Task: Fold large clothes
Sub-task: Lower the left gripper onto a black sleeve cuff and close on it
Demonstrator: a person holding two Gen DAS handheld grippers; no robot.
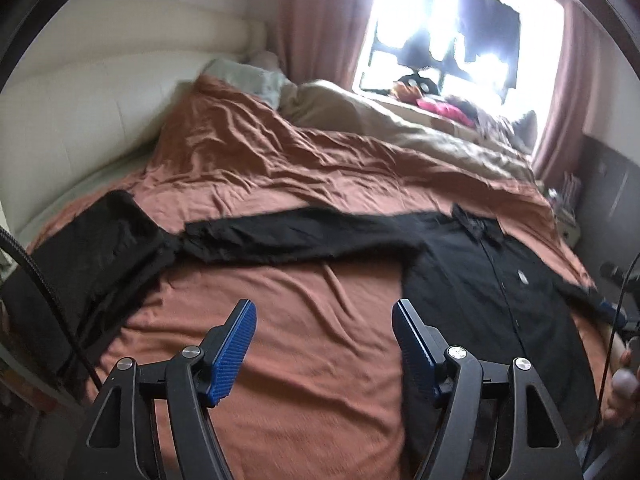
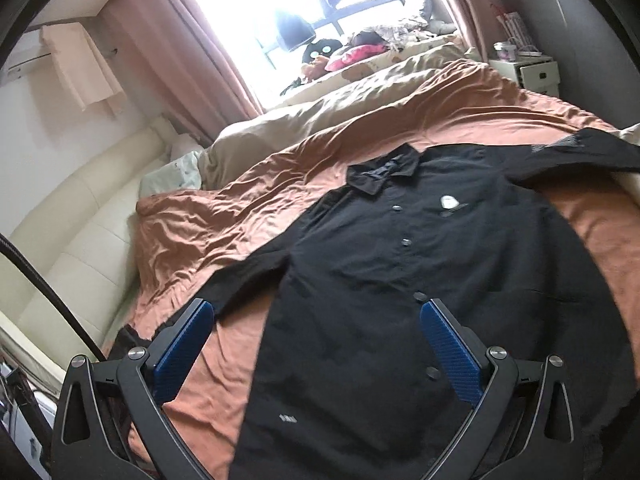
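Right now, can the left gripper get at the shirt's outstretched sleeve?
Probably yes. The left gripper is open and empty above bare bedspread, and the sleeve of the black shirt lies flat just ahead, nothing between.

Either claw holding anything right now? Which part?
Nothing held. Left claw and right claw both open, above the black shirt lying flat on the bed.

the bed (image 2: 100, 248) is covered by a rumpled rust-orange sheet (image 1: 304, 360). a black button-up shirt (image 2: 380, 280) is spread flat on the sheet, front up, collar toward the window. a second dark garment (image 1: 92, 256) is laid just beyond the shirt's outstretched sleeve end. farther from the shirt, toward the window, a beige duvet (image 2: 320, 108) is bunched on the sheet, and a pale pillow (image 1: 248, 76) is seen beside it.
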